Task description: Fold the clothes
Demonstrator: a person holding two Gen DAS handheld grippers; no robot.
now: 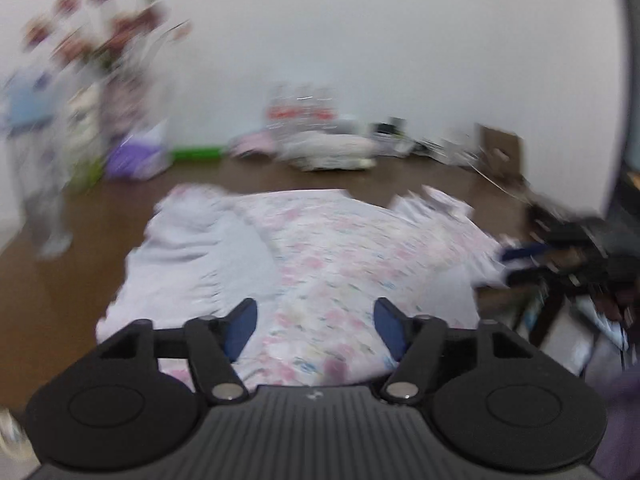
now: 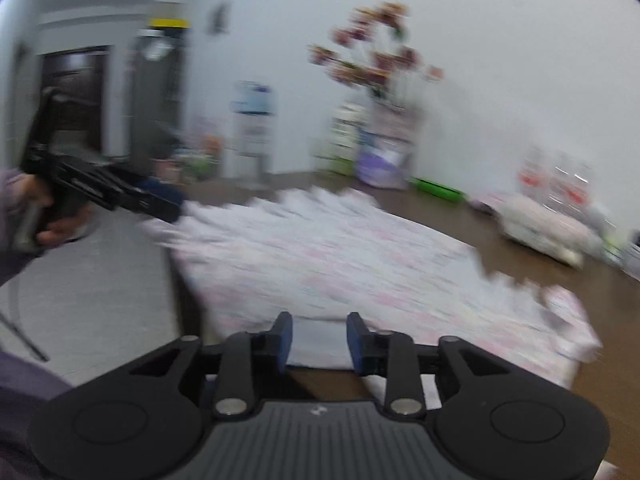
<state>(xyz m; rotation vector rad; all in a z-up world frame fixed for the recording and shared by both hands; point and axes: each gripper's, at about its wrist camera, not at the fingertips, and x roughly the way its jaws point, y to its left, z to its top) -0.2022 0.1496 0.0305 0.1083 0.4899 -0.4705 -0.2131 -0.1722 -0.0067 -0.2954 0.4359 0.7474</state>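
Left wrist view: the left gripper [image 1: 316, 328] hovers over a floral garment [image 1: 320, 264] spread flat on a brown table [image 1: 100, 240], with its jaws wide apart and nothing between them. The blue pads [image 1: 240, 330] sit above the near part of the cloth; whether they touch it cannot be told. The garment is white with pink and pale blue print, and a plain pale section lies on its left side. At the far edge of the table, against the white wall [image 1: 360, 40], stand a pack of bottles [image 1: 302, 110], a folded bundle of cloth [image 1: 332, 152] and a cardboard box [image 1: 502, 152]. Right wrist view: the right gripper [image 2: 319, 344] hovers at the near edge of the same garment [image 2: 340, 256], jaws apart and empty, with bare table visible between and below the pads. At the left of this view a hand [image 2: 48, 216] holds the other gripper, whose tip reaches the garment's far left corner. The frames are motion-blurred. A vase of flowers [image 2: 372, 60] stands by the wall.
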